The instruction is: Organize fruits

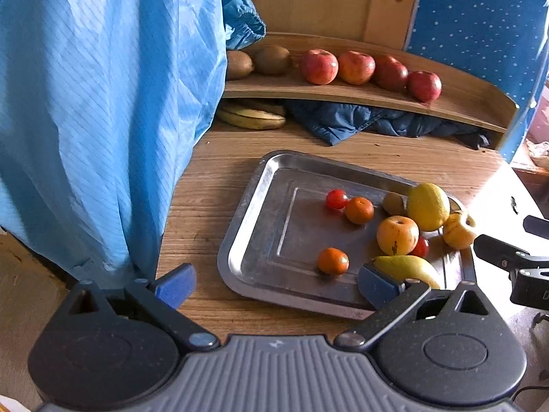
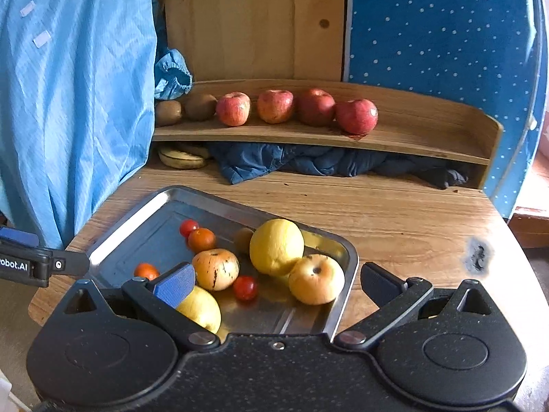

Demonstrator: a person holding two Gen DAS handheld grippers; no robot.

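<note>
Hovering wide-jawed and empty, left gripper (image 1: 276, 283) and right gripper (image 2: 278, 283) over the tray's (image 1: 240, 226) near rim, bare wood beyond.

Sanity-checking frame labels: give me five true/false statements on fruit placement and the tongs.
1. Four red apples sit in a row on the wooden shelf. True.
2. The metal tray is empty. False: it holds small oranges, cherry tomatoes, yellow apples, a lemon and other fruit.
3. Both tongs are open and hold nothing. True: the left tongs and right tongs each show spread fingers with no fruit between them.
4. The bananas lie on the shelf beside the apples. False: they lie on the table under the shelf.
5. The kiwis on the shelf are at the right end of the apple row. False: they sit at its left end.
</note>
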